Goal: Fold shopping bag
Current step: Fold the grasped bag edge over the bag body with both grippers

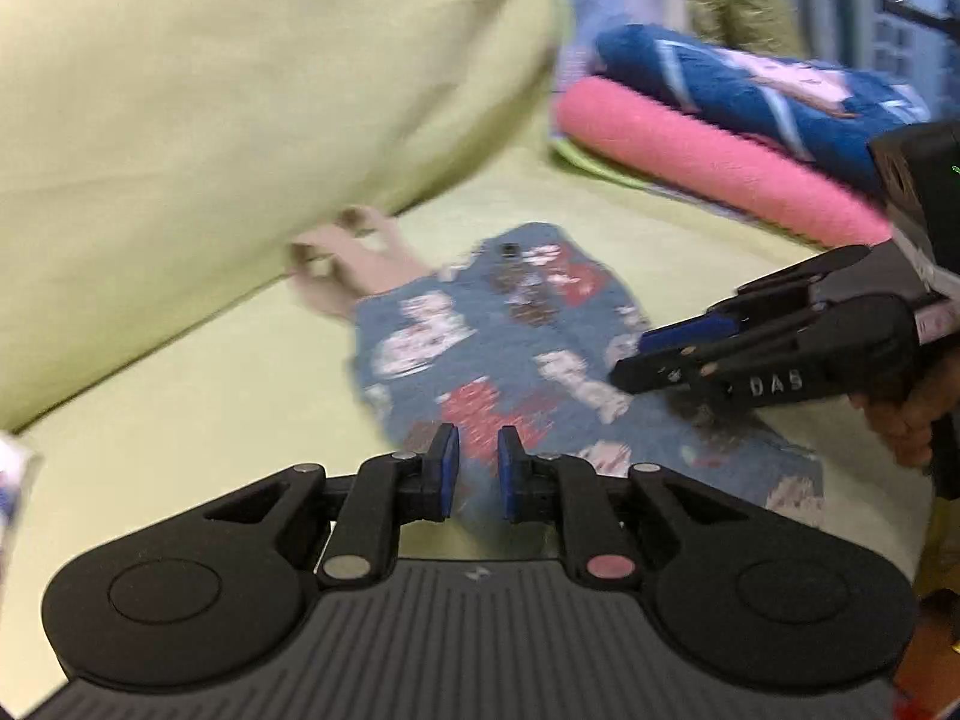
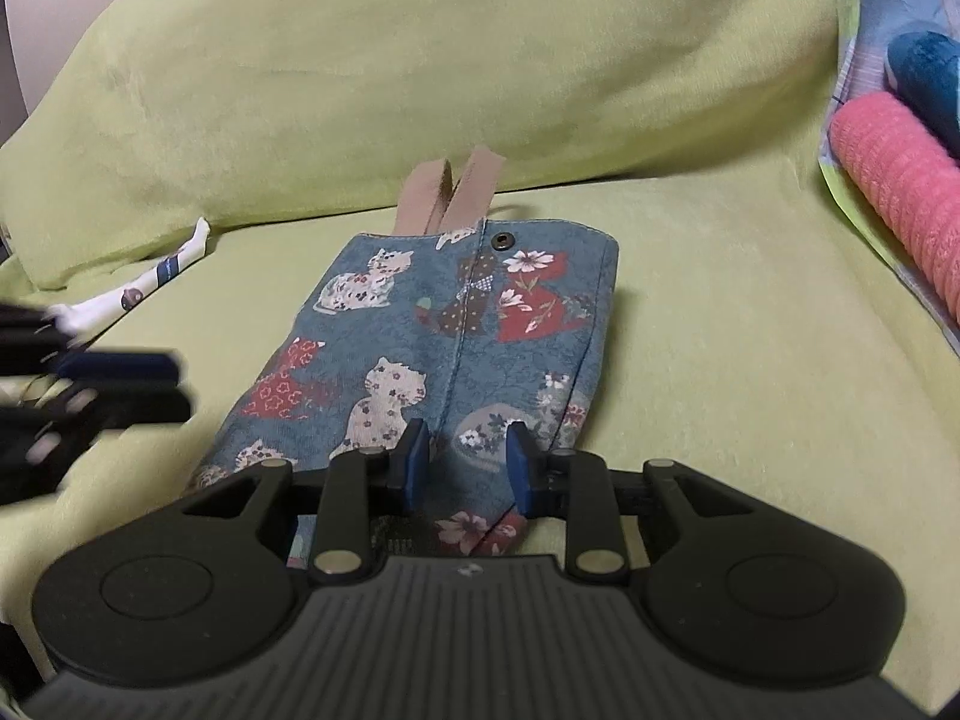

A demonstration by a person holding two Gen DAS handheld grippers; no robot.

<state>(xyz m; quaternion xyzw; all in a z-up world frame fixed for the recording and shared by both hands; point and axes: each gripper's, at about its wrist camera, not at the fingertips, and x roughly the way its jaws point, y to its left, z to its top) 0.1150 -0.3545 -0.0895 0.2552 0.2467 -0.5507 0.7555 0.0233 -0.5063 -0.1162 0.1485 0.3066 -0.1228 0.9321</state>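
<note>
A blue cloth shopping bag (image 2: 468, 312) printed with cats and flowers lies flat on the green sofa seat (image 2: 720, 360), folded into a narrow strip. Its tan handles (image 2: 462, 186) point at the back cushion. My right gripper (image 2: 468, 462) hovers over the bag's near end with its jaws apart and nothing pinched. From the left wrist view it reaches in from the right as the right gripper (image 1: 630, 360) over the bag (image 1: 498, 330). My left gripper (image 1: 478, 462) stands narrowly open above the bag's near edge, holding nothing. The right wrist view shows the left gripper (image 2: 180, 387) blurred, left of the bag.
A green back cushion (image 2: 420, 60) rises behind the bag. A pink rolled towel (image 1: 708, 162) and a blue patterned blanket (image 1: 750, 84) lie at the right. A small white printed item (image 2: 138, 294) rests by the cushion's left foot. A hand (image 1: 912, 420) grips the right tool.
</note>
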